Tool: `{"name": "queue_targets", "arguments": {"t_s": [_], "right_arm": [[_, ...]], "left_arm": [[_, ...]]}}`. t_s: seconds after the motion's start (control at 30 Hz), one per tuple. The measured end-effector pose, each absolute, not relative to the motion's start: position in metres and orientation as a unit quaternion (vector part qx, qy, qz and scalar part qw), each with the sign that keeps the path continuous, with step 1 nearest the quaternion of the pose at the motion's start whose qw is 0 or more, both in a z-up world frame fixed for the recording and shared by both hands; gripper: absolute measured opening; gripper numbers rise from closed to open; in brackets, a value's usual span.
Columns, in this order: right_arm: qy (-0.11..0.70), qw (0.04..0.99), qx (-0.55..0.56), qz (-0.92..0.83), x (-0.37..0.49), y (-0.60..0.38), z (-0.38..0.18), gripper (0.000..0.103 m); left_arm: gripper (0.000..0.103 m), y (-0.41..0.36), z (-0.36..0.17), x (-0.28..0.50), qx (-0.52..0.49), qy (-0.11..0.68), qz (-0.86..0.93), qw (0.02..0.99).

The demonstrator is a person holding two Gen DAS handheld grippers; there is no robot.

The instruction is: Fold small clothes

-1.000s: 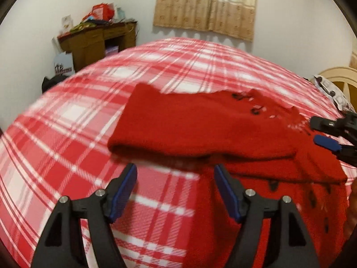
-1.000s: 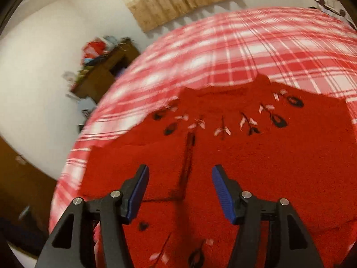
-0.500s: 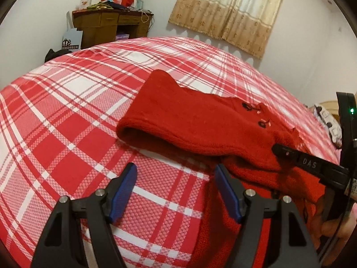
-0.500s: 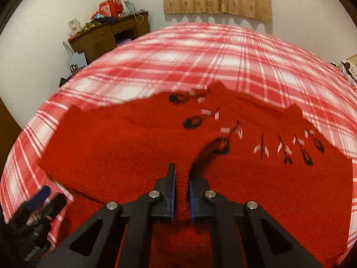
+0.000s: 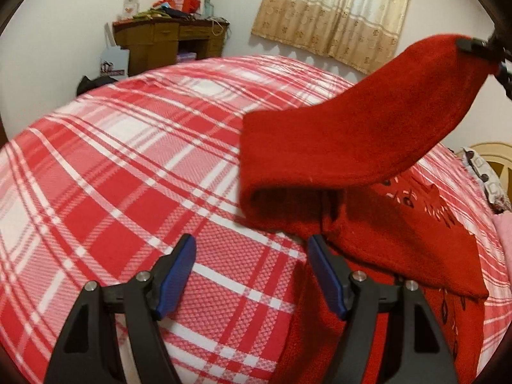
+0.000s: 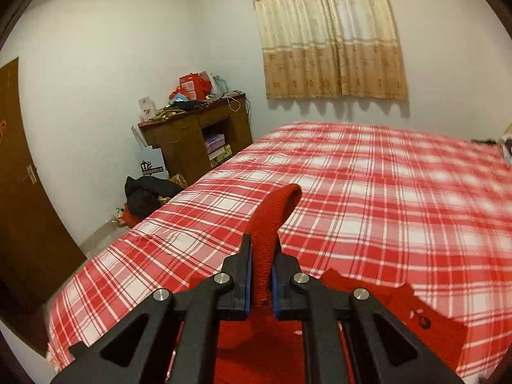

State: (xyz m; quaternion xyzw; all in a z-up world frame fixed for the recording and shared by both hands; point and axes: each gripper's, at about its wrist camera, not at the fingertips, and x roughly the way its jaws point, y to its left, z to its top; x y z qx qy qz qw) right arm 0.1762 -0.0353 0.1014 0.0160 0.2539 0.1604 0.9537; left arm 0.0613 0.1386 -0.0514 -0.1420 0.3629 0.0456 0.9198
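One sweater sleeve (image 6: 267, 249) between right gripper (image 6: 261, 275) pads

One red sweater (image 5: 368, 134), one bed under a red-and-white plaid sheet (image 5: 128, 160). Two grippers: left gripper (image 5: 252, 272) and right gripper (image 6: 261, 275), each with two black fingers and two blue pads. One beige curtain (image 6: 329, 32), one wooden desk (image 6: 192, 137), one brown door (image 6: 19, 176), one white paper bag (image 6: 152, 163) beside the desk.
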Motion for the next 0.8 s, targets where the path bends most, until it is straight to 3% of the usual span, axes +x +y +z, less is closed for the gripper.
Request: {"name": "queue_targets", "arguments": {"t_s": [0.07, 0.17, 0.43, 0.53, 0.8], "right_arm": [[0.239, 0.959, 0.001, 0.152, 0.170, -0.034, 0.107, 0.009], [0.219, 0.966, 0.005, 0.138, 0.165, -0.049, 0.118, 0.009], [0.185, 0.980, 0.011, 0.065, 0.141, -0.121, 0.138, 0.009], [0.216, 0.976, 0.019, 0.015, 0.143, -0.167, 0.110, 0.009], [0.386, 0.917, 0.099, -0.033, 0.161, -0.256, -0.044, 0.009]], "left_arm": [[0.075, 0.135, -0.043, 0.061, -0.157, 0.353, 0.018, 0.922], [0.084, 0.121, -0.041, 0.075, -0.151, 0.362, 0.004, 0.920], [0.083, 0.129, -0.060, 0.100, -0.199, 0.378, 0.055, 0.903], [0.083, 0.129, -0.062, 0.099, -0.193, 0.377, 0.073, 0.903], [0.084, 0.124, -0.063, 0.101, -0.170, 0.384, 0.081, 0.904]]}}
